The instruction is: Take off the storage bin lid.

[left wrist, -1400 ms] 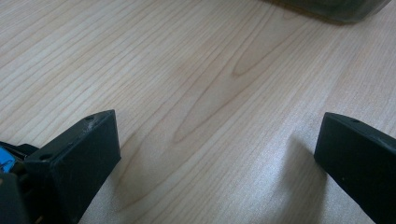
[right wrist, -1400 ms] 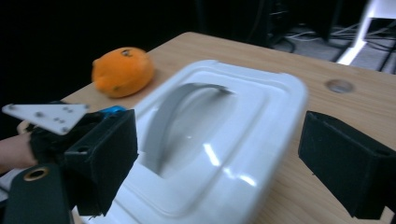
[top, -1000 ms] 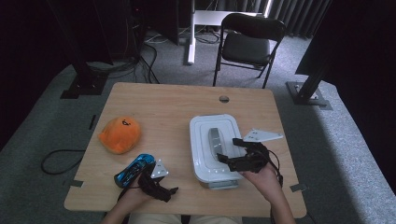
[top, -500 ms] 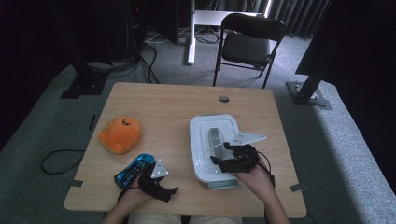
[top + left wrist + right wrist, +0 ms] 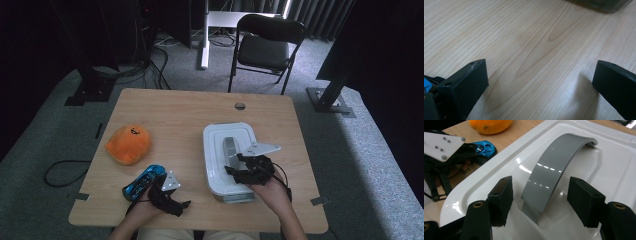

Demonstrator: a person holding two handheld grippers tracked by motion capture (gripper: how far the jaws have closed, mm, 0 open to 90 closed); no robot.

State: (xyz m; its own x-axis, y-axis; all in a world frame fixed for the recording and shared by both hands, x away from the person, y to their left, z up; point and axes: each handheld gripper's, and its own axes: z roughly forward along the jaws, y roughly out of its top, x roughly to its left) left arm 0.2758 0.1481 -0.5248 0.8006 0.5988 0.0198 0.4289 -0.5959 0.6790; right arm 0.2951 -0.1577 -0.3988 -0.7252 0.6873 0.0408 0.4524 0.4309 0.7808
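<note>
Your right gripper point(image 5: 540, 200) has dropped onto the box point(image 5: 215, 145) beside the orange toy point(image 5: 128, 144), jaws just closing around the grey handle point(image 5: 554, 167) without gripping yet; a lift looks next. Your left gripper point(image 5: 540, 82) rests wide open, empty.
</note>
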